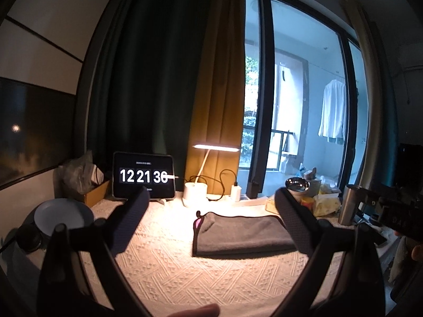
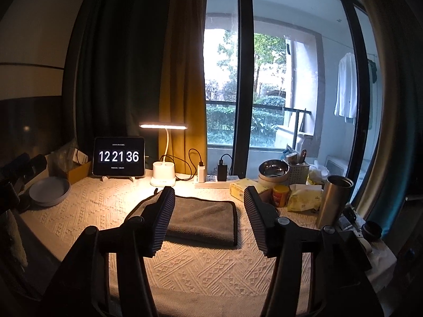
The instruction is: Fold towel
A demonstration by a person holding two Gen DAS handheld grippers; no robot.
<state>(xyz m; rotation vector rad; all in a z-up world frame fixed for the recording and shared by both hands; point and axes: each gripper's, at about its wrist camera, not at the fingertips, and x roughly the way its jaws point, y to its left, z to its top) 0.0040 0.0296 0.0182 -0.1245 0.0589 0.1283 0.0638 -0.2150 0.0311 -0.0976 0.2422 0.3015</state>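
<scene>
1. Centrally, a grey towel (image 2: pixel 203 219) is seen lying folded into a flat rectangle on a cream textured tablecloth (image 2: pixel 201 266), with one corner turned up at its 10 o'clock end.
2. From the right wrist view, the right gripper (image 2: pixel 208 222) is held above the cloth with its jaws spread wide; nothing is gripped, and the towel is framed between the two fingers at 12 o'clock.
3. From the left wrist view, the left gripper (image 1: pixel 211 223) is likewise spread wide and empty, with the towel (image 1: pixel 240 233) seen toward its right finger, at about 1 o'clock.
4. Behind the towel, at 11 o'clock, a tablet clock (image 2: pixel 119 156) reading 12 21 36 is propped upright.
5. Just beside the clock, a lit white desk lamp (image 2: pixel 163 158) is placed, near a power strip (image 2: pixel 215 181).
6. At 9 o'clock, a grey plate (image 2: pixel 49 191) is set on the table edge.
7. At 2 o'clock, a steel tumbler (image 2: pixel 334 200), a metal bowl (image 2: pixel 273 170) and yellow packets (image 2: pixel 304 200) are grouped together.
</scene>
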